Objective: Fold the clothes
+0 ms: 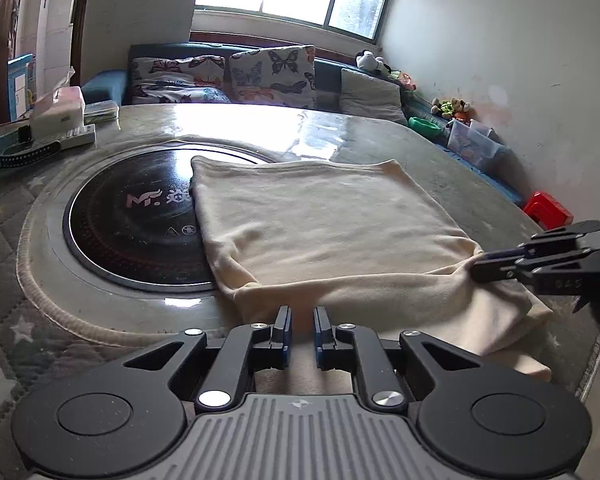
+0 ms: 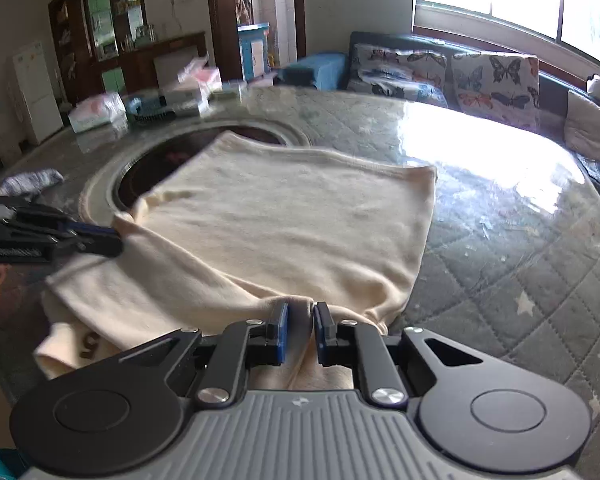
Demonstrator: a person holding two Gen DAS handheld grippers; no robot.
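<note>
A cream garment [image 1: 324, 220] lies partly folded on the round table, its far part flat and partly over the black cooktop. My left gripper [image 1: 302, 318] is shut on the garment's near edge, a fold of cloth between its blue pads. My right gripper [image 2: 300, 314] is shut on the garment [image 2: 284, 224] at another near corner, cloth bunched between its pads. Each gripper shows in the other's view: the right one [image 1: 480, 264] at the right, the left one [image 2: 114, 236] at the left. Both hold the near edge lifted a little off the table.
A round black induction cooktop [image 1: 140, 216] sits in the middle of the glass-topped quilted table [image 2: 500, 208]. A tissue box [image 1: 58, 110], a watch [image 1: 16, 154] and boxes lie at the far left. A sofa with butterfly cushions [image 1: 272, 72] stands behind the table.
</note>
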